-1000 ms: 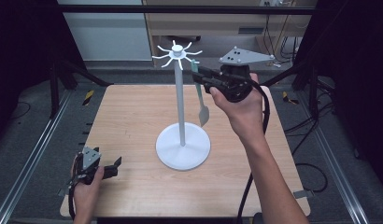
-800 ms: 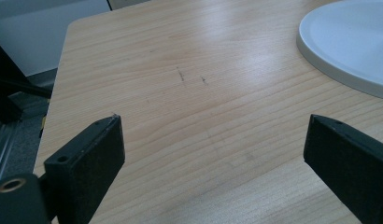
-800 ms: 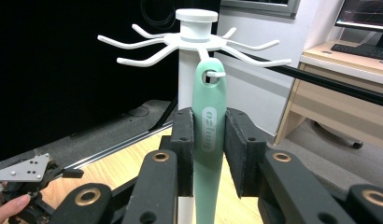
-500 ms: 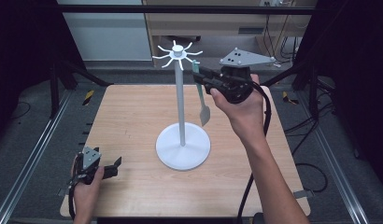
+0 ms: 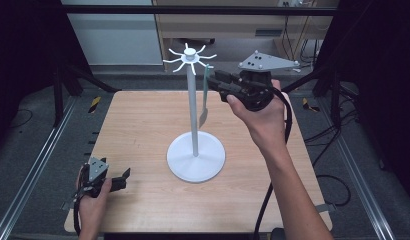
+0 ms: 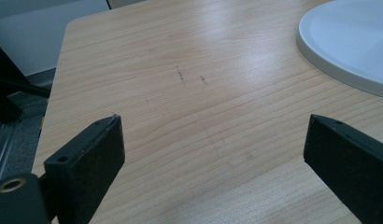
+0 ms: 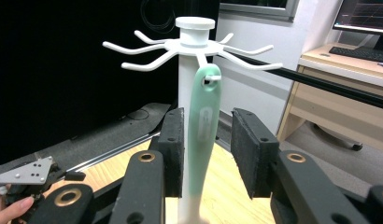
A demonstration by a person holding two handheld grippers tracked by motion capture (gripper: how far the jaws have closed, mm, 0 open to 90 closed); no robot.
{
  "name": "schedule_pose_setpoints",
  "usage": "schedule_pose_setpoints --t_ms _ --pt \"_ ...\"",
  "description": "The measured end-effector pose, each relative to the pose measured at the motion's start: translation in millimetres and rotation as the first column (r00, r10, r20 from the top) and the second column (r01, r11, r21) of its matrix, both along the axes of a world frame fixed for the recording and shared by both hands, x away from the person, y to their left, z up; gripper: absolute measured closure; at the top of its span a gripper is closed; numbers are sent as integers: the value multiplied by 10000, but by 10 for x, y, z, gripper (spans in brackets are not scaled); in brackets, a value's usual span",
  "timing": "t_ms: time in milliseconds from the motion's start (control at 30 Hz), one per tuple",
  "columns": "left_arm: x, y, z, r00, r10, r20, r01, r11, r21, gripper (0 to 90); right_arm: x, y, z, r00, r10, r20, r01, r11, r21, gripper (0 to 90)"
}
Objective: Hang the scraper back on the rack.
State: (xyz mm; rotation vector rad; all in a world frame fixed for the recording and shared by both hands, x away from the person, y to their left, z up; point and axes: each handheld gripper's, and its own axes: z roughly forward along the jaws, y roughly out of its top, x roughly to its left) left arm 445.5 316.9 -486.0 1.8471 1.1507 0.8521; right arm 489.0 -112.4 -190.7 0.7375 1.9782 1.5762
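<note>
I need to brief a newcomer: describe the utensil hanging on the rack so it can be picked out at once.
Find the white stand at the middle of the wooden table. From one hook of its crown hangs a mint-green utensil, between the right gripper's jaws. It is the only thing hanging there.

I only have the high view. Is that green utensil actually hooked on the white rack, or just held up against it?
Observer: Hooked. In the right gripper view, the hole in the green utensil sits over one hook of the rack.
Operator: Are the right tongs clamped on it?
Observer: No. The right tongs have just been opening. The handle hangs between the jaws, with a gap beside one pad.
Operator: And the left tongs?
Observer: The left tongs are open with nothing between them, over bare table near the rack's base.
</note>
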Motion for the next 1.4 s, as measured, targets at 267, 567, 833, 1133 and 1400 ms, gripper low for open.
schedule_pose_setpoints --t_ms 267,567,833,1133,1400 --pt "0 3 0 10000 33 21 -33 10000 -30 49 -50 -112 -42 9993 -378 -72 375 9988 -314 621" --pt "0 -2 0 10000 7 3 -7 10000 -12 49 -56 -321 -212 9937 -1054 -392 1032 9931 -548 617" --pt "4 -6 -7 10000 -8 -34 8 10000 7 49 -49 -487 -327 9872 -1468 -617 1432 9880 -584 612" --pt "10 -13 -14 10000 -20 -82 20 10000 29 48 -45 -659 -478 9744 -2046 -927 1996 9780 -600 583" --pt "10 -26 -17 9999 -61 -96 62 9999 113 47 -35 -759 -702 9521 -2802 -1221 2727 9592 -745 399"
